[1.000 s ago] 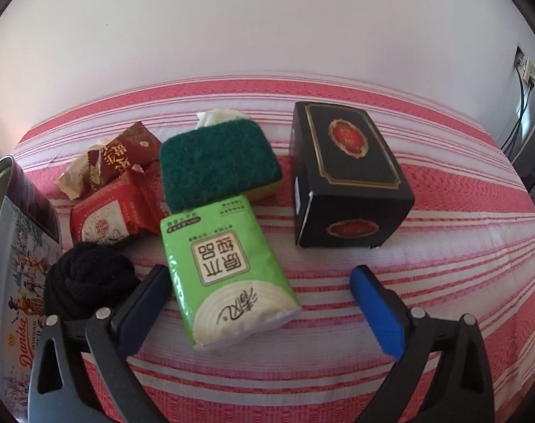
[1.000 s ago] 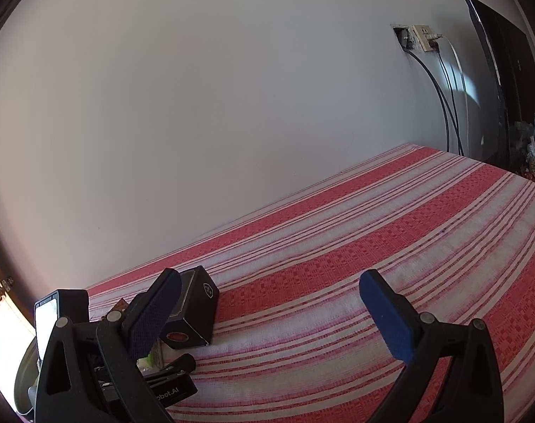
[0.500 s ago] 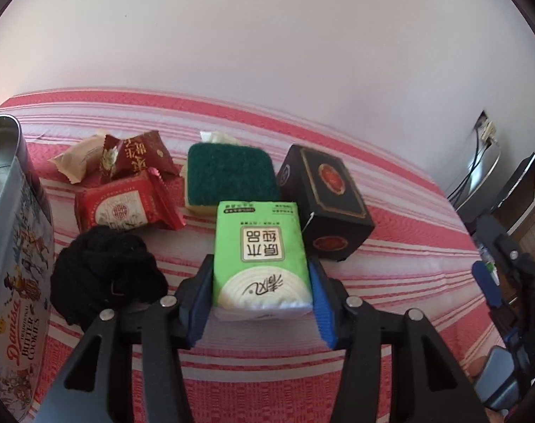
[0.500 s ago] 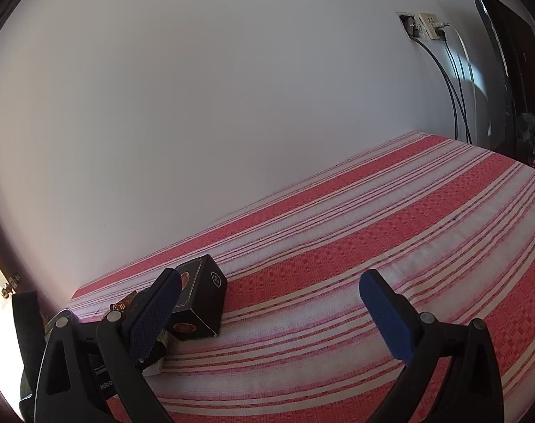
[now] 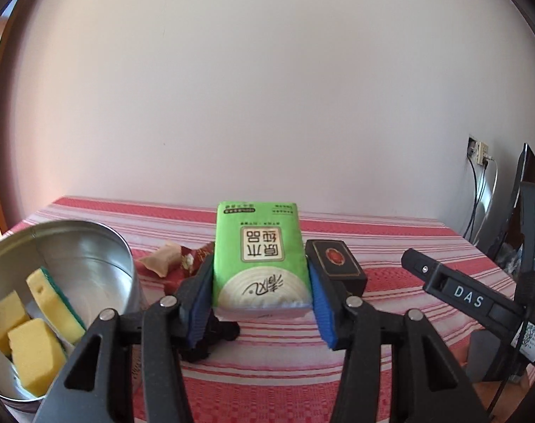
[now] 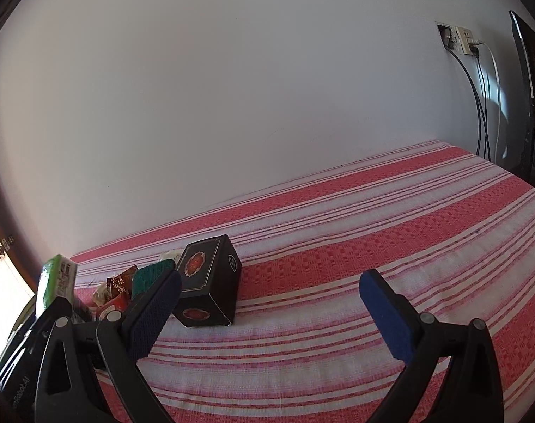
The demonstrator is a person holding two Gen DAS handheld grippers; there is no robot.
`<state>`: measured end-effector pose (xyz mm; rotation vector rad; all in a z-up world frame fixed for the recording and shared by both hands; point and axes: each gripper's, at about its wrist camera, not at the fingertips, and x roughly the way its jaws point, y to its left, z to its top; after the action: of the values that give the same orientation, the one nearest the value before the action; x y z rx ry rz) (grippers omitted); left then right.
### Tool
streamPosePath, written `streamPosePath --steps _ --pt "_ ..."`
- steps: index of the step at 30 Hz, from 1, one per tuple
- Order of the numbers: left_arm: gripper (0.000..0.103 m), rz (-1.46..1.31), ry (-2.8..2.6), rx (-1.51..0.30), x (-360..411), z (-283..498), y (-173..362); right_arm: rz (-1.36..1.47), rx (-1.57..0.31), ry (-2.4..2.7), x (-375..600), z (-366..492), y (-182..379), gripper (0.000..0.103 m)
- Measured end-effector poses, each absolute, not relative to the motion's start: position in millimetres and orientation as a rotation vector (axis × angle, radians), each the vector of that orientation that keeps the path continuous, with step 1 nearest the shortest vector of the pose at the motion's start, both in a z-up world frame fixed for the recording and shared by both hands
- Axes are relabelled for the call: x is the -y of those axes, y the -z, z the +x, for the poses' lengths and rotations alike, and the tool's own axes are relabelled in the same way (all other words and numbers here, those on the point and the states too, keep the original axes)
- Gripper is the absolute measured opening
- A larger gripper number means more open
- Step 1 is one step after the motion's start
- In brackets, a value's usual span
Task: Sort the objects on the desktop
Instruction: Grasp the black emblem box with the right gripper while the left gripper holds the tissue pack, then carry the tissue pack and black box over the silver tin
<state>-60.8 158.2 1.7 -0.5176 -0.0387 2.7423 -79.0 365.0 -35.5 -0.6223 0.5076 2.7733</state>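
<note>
My left gripper [image 5: 260,282] is shut on a green tissue pack [image 5: 260,257], held up off the red striped tablecloth [image 5: 302,352], its blue pads pressing both sides. To the left stands an open metal tin [image 5: 91,246] with yellow sponges [image 5: 34,352] inside. A black box [image 5: 338,264] and red snack packets [image 5: 193,257] lie behind the pack. In the right wrist view my right gripper [image 6: 267,296] hangs open over the cloth, empty. The black box [image 6: 207,282], a green scouring sponge [image 6: 149,275], red snack packets [image 6: 119,289] and the lifted tissue pack [image 6: 55,278] show at its left.
The wall runs close behind the table. A socket with cables [image 6: 461,40] and a dark monitor edge [image 6: 524,98] are at the far right. The right gripper's body [image 5: 472,299] shows at the right of the left wrist view. A black object [image 5: 211,335] lies under the left gripper.
The left gripper closed on the green tissue pack, lifted it off the cloth and swung left so the tin's opening is in sight. The right gripper shifted slightly and stays open.
</note>
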Motion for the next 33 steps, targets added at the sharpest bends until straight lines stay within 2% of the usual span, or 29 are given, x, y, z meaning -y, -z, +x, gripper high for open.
streamPosePath --steps 9,19,21,22,23,28,33 --pt "0.05 -0.433 -2.835 -0.011 -131.4 -63.3 -9.2 -0.702 -0.297 -2.81 -325.8 -111.9 26.9 0.102" --pt "0.05 -0.379 -2.892 -0.06 -113.8 -72.1 -8.0 -1.017 -0.249 -2.719 -310.4 -175.5 54.9 0.102" --pt "0.05 -0.409 -2.875 -0.05 -112.6 -79.0 -8.0 -1.096 -0.225 -2.701 -306.8 -184.5 62.5 0.091" --pt "0.05 -0.418 -2.876 -0.047 -114.6 -78.3 -6.6 -1.112 -0.224 -2.7 -305.8 -186.3 64.1 0.07" --pt "0.05 -0.422 -2.876 -0.041 -106.2 -77.3 -4.9 -1.125 -0.228 -2.699 -305.7 -187.2 65.5 0.059" --pt "0.05 -0.429 -2.873 -0.043 -108.0 -80.7 -0.4 -1.111 -0.248 -2.696 -308.1 -179.7 66.0 0.059" --pt "0.05 -0.425 -2.88 -0.05 -114.5 -80.4 5.1 -0.931 -0.189 -2.719 -300.4 -152.8 52.0 0.059"
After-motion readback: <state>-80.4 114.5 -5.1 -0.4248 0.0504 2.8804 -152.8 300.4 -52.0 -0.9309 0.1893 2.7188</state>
